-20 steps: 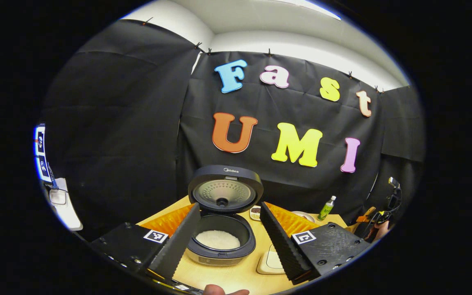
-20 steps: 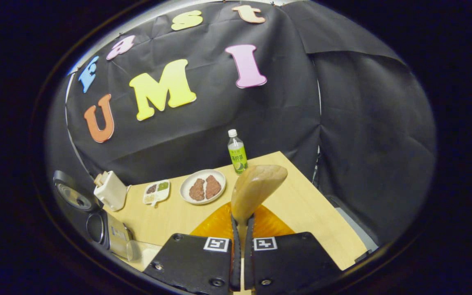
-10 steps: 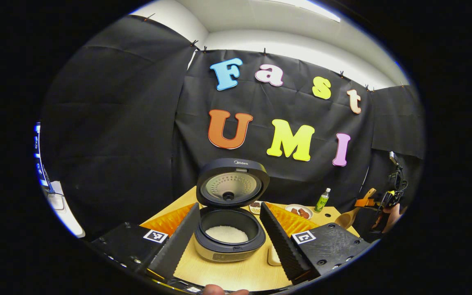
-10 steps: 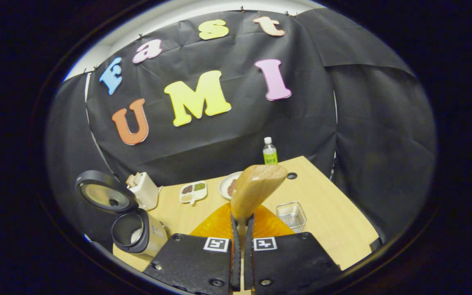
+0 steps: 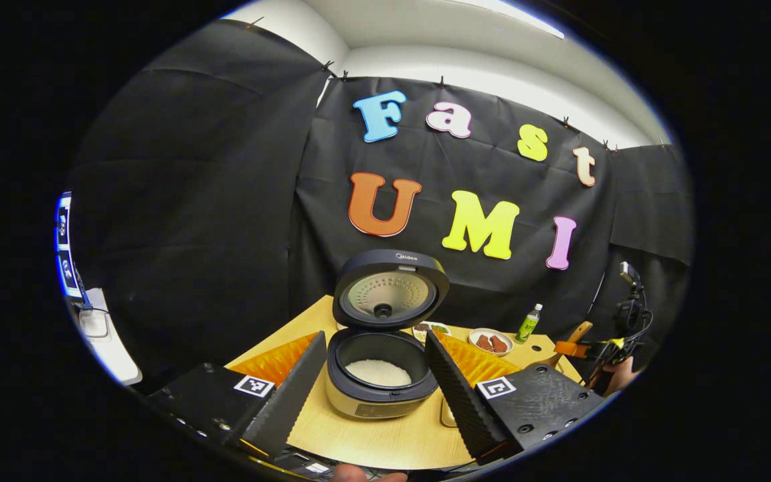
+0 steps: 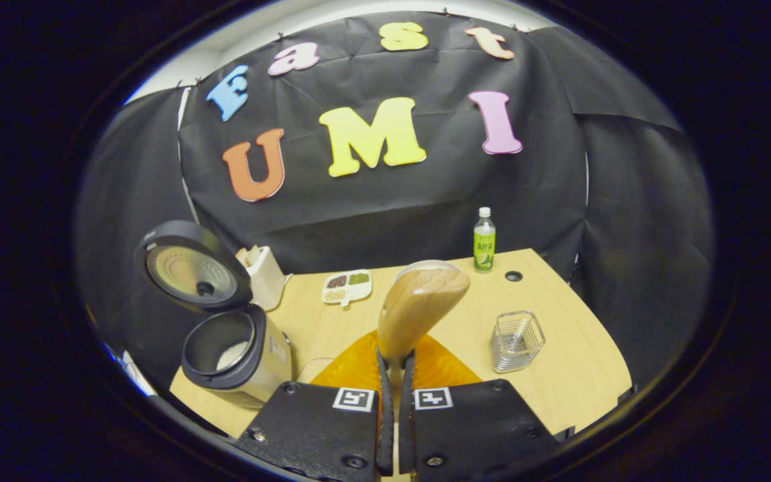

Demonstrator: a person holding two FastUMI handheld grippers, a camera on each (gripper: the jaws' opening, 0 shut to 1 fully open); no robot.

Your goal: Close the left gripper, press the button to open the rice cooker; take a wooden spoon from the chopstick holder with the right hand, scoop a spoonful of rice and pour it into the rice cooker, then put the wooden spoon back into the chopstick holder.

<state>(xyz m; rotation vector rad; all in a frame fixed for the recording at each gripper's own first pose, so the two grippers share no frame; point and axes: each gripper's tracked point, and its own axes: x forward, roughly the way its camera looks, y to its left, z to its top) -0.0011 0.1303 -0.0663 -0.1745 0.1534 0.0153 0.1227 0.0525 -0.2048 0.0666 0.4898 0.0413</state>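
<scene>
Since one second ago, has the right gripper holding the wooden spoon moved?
Yes. In the right gripper view the clear wire chopstick holder has come into sight and the black rice cooker has moved inward, so the right gripper, shut on the wooden spoon, pulled back.

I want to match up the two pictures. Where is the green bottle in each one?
Left gripper view: the green bottle stands small at the table's far right, just right of the plate of meat.
Right gripper view: the green bottle stands at the table's back edge, right of centre, against the black cloth.
Shared landmark: the open rice cooker.
</scene>
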